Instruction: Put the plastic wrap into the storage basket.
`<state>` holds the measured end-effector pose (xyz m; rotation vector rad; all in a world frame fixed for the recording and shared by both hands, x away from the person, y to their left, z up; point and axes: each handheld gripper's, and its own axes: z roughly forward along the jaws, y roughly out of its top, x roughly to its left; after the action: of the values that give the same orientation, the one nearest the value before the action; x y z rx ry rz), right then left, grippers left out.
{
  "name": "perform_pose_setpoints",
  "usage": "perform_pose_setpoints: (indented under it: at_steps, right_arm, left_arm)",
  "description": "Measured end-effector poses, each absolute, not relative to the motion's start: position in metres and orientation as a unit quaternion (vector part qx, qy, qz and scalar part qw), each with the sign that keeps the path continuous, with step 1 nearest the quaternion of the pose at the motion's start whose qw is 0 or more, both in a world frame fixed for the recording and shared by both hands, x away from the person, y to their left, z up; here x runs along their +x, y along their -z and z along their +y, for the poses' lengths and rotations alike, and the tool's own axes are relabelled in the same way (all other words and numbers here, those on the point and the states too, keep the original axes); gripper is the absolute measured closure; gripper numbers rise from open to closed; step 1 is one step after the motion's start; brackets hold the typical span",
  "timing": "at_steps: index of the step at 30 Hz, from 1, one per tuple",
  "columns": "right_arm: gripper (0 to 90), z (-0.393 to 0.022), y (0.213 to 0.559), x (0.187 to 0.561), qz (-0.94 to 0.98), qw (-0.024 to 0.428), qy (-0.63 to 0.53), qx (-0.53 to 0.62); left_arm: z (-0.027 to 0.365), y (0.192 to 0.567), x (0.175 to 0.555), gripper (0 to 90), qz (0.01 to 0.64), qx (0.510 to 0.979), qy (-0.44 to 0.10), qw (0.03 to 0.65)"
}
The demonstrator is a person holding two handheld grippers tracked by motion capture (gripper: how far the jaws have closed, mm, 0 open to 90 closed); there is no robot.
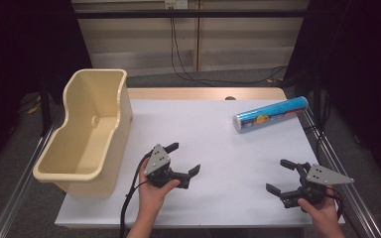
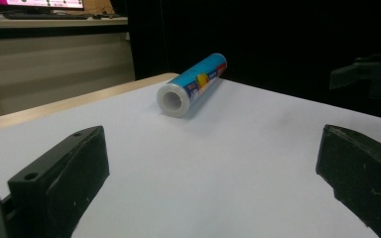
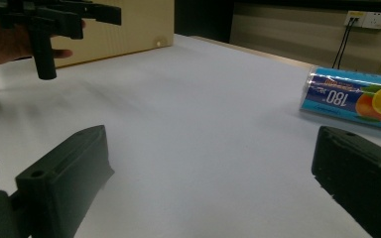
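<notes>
A blue roll (image 1: 270, 114) with fruit pictures on its wrapper lies on its side at the table's far right. My left gripper (image 1: 184, 158) hovers open over the front middle of the white table (image 1: 228, 144), pointing toward the roll. My right gripper (image 1: 278, 176) is open near the front right corner, aimed left. In the left gripper view the roll (image 2: 191, 84) lies ahead between the spread jaws of that gripper (image 2: 211, 163), white end facing me. In the right gripper view the roll (image 3: 357, 99) is at the right, beyond the open gripper (image 3: 208, 163).
A tall beige plastic bin (image 1: 89, 129) stands along the table's left edge, overhanging it. Its wall (image 3: 124, 29) shows behind the other hand's gripper (image 3: 54, 25). The right gripper (image 2: 372, 74) appears far right in the left gripper view. Metal rails flank the table.
</notes>
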<state>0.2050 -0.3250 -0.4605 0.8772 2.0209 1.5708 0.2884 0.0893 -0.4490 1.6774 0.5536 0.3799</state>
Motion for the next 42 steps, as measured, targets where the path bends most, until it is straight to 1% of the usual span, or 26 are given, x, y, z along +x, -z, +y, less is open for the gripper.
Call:
perform_pose_setpoints:
  at_steps: [10, 12, 16, 17, 28, 33, 42]
  right_arm:
    - [1.3, -0.325, 0.462, 0.208, 0.732, 0.216, -0.563, 0.317]
    - [1.3, -0.325, 0.462, 0.209, 0.733, 0.216, -0.562, 0.317]
    - [1.3, -0.325, 0.463, 0.209, 0.732, 0.216, -0.562, 0.317]
    - [1.3, -0.325, 0.463, 0.209, 0.732, 0.217, -0.562, 0.317]
    - [1.3, -0.326, 0.463, 0.211, 0.733, 0.217, -0.561, 0.317]
    - [1.4, -0.325, 0.463, 0.211, 0.735, 0.217, -0.559, 0.317]
    - [1.6, -0.326, 0.463, 0.210, 0.736, 0.219, -0.557, 0.317]
  left_arm:
    - [0.052, 0.447, 0.320, 0.0, 0.252, 0.736, -0.154, 0.609]
    - [0.040, 0.444, 0.328, 0.0, 0.264, 0.740, -0.154, 0.600]
    - [0.028, 0.442, 0.334, 0.0, 0.268, 0.745, -0.152, 0.592]
    - [0.019, 0.441, 0.337, 0.0, 0.272, 0.750, -0.151, 0.583]
    - [-0.004, 0.440, 0.352, 0.0, 0.281, 0.753, -0.141, 0.578]
    - [-0.013, 0.440, 0.363, 0.0, 0.286, 0.762, -0.146, 0.562]
    - [-0.034, 0.448, 0.384, 0.0, 0.290, 0.780, -0.139, 0.537]
